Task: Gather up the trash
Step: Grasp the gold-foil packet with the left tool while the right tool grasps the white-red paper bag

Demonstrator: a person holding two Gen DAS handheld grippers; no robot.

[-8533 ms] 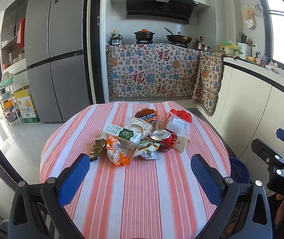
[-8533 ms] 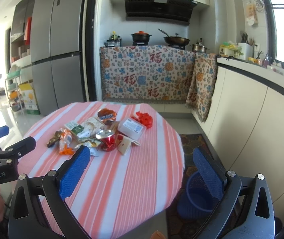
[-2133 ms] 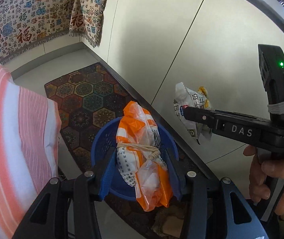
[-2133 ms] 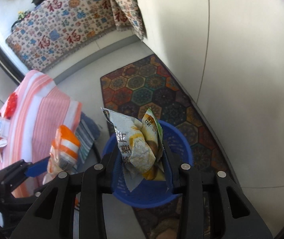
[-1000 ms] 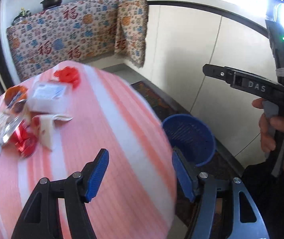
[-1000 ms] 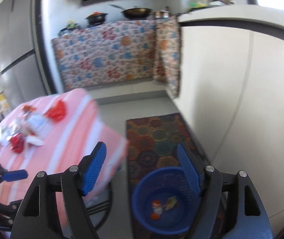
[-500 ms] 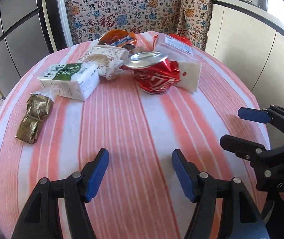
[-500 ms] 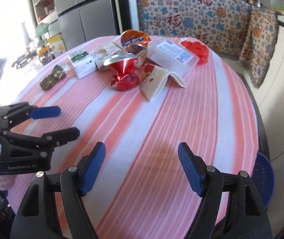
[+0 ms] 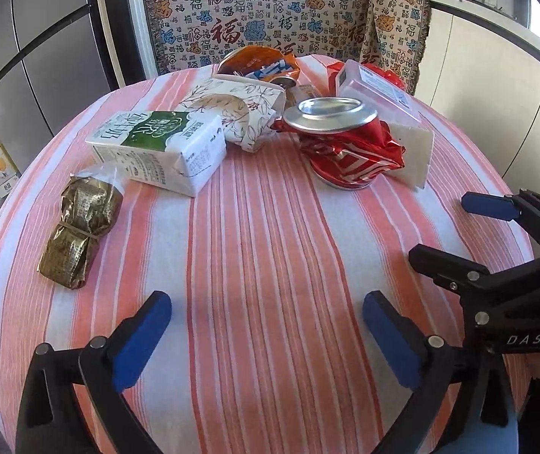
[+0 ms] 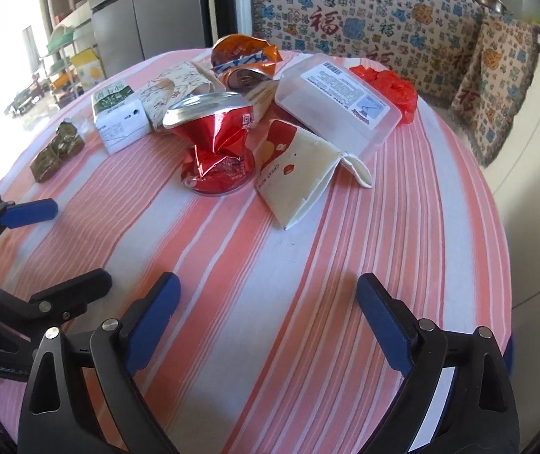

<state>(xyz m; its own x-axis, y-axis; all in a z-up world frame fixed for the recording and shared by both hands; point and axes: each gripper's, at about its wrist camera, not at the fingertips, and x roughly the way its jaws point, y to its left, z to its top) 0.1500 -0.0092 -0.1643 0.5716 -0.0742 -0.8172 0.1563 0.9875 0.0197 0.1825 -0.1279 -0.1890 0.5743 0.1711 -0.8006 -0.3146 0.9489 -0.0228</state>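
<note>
Crushed red can (image 9: 349, 151) beyond gaping left gripper (image 9: 266, 336), seemingly untouched

Round table with a pink striped tablecloth (image 9: 262, 249), a grey fridge (image 9: 35, 60) behind it, a patterned cloth (image 9: 262, 19) draped over the counter, and sunlight pouring in.

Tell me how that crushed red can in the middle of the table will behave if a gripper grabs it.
The crushed red can is probably light and likely empty, given its collapsed waist. Its creased metal may buckle further under the pads rather than resist. It stands on its round base with a wider tilted top, so a sideways push could tip it, and it might then roll.
</note>
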